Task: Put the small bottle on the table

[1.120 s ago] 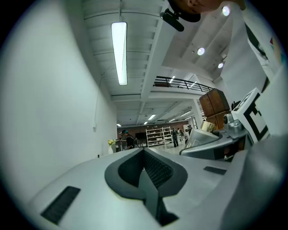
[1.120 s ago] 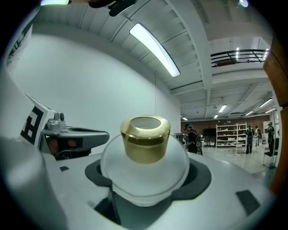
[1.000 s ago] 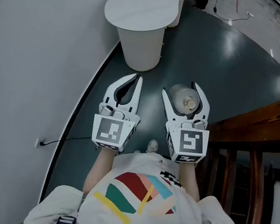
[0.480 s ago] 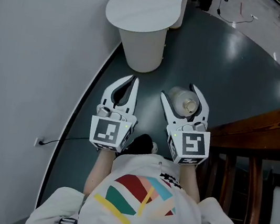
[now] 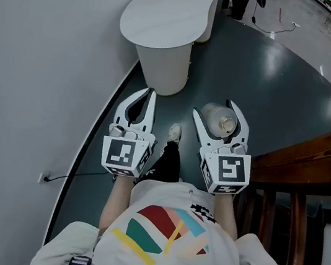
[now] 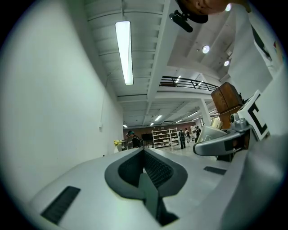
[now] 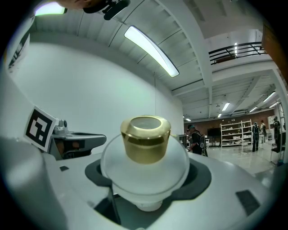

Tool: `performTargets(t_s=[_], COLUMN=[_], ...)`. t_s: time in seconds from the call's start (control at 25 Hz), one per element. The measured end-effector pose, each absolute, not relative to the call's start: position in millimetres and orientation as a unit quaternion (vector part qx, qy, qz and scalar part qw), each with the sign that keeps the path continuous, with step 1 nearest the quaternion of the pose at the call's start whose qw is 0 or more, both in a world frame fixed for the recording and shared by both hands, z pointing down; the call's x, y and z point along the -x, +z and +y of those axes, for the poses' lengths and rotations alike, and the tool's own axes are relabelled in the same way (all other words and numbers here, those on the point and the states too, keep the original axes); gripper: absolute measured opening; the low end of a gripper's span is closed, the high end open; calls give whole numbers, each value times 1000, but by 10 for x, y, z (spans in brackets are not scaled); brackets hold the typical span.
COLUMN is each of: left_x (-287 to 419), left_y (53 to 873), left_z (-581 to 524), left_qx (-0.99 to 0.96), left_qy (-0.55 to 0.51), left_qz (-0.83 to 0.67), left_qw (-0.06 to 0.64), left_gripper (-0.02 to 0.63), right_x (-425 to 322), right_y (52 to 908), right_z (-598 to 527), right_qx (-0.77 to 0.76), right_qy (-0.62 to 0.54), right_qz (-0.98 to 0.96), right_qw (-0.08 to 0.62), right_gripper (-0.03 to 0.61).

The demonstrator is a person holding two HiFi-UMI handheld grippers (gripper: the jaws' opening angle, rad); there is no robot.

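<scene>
A small frosted white bottle (image 5: 219,119) with a gold cap (image 7: 145,138) sits upright between the jaws of my right gripper (image 5: 221,112), which is shut on it. The bottle (image 7: 144,168) fills the middle of the right gripper view. My left gripper (image 5: 144,96) is held level beside it, shut with nothing between its jaws; in the left gripper view its dark pads (image 6: 146,168) meet. A white rounded table (image 5: 167,11) on a white pedestal stands ahead, beyond both grippers. Both grippers hang over the dark floor, short of the table.
A pale wall (image 5: 36,76) runs along the left, with a cable and plug at its foot (image 5: 46,171). A wooden railing (image 5: 313,153) stands to the right. My shoe (image 5: 174,133) shows between the grippers. Far off are shelves (image 6: 165,137) and people.
Both grippers have moved forward toward the white table, the bottle still held. A leg and shoe have stepped forward between the grippers. The left gripper has drifted slightly left.
</scene>
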State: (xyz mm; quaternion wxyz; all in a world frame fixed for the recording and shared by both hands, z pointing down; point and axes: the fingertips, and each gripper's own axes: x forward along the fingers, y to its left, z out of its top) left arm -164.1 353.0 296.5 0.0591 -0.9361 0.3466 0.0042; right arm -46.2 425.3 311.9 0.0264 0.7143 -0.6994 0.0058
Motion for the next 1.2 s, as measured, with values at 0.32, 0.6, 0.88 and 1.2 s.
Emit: performTargets(t_s=[0.32, 0.6, 0.88, 1.2], left_x=[1390, 1015, 469, 34], left_y=[2794, 2759, 2784, 2626], left_z=[3075, 2535, 1625, 253], left_qx=[935, 940, 946, 940], left_qy=[22, 40, 46, 49], left_qz=[346, 332, 314, 333], left_qw=[77, 75, 61, 60], left_gripper=[6, 6, 6, 6], right_x=[88, -210, -696, -1335], right_y=[2942, 2931, 2934, 2630], right_z=[3995, 3566, 2678, 1306], right_qx=[-732, -741, -750, -749], right_qy=[-24, -37, -33, -45], right_qz=[-681, -670, -659, -660], right_qw=[24, 29, 38, 37], right_gripper=[339, 339, 339, 339])
